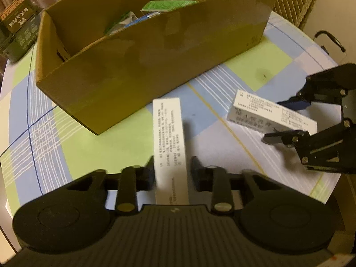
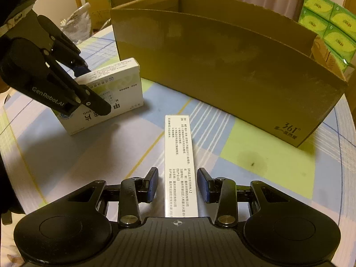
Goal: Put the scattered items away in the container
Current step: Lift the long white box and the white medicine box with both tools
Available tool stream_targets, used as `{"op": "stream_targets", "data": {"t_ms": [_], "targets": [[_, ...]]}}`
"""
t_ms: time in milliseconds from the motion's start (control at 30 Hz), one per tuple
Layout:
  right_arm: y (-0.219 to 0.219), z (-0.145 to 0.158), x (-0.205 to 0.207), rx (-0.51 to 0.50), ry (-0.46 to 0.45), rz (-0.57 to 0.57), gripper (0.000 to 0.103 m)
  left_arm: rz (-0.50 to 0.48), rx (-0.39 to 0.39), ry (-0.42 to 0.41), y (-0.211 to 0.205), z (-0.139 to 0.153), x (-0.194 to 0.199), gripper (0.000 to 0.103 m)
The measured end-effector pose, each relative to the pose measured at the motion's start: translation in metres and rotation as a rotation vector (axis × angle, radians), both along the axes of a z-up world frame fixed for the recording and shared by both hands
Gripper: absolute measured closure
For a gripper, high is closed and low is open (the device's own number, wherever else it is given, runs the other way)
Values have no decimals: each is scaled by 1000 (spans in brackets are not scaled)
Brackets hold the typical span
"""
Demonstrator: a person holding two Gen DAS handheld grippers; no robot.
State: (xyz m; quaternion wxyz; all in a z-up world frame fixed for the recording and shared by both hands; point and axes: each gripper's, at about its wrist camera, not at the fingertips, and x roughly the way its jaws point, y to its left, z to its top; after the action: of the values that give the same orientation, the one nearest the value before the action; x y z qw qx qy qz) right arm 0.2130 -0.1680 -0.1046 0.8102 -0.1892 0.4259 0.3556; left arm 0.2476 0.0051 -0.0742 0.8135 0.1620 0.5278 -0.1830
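right now the left gripper (image 1: 172, 166) is clamped tight on a white medicine box (image 2: 124, 84), one pad on each broad face. the box stands tilted on its long edge on the checked tablecloth (image 1: 77, 144). this gripper points steeply down at the table. beside it, the right gripper (image 2: 178, 173) straddles a long white carton (image 2: 180, 151) lying flat on the cloth. its blue pads (image 2: 205, 184) stand clear of the carton on both sides, so it grips nothing, and it also slants down. both white boxes sit away from the table's round edge, just in front of the long near wall of the open cardboard box (image 2: 222, 77). green packets (image 1: 166, 5) lie inside it.
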Motion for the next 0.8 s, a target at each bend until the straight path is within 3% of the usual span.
{"op": "stream_targets", "data": {"t_ms": [67, 300, 500, 800], "targets": [[0, 0, -1, -3, -1, 0, 80, -8, 1, 2, -1, -1, -2, 83], [-7, 5, -14, 10, 25, -17, 80, -19, -26, 28, -5, 2, -22, 83], [-17, 5, -26, 18, 58, -57, 80, -34, -17, 53, -13, -1, -37, 83], [-11, 6, -29, -7, 36, -44, 80, -51, 16, 51, -18, -4, -38, 82]]}}
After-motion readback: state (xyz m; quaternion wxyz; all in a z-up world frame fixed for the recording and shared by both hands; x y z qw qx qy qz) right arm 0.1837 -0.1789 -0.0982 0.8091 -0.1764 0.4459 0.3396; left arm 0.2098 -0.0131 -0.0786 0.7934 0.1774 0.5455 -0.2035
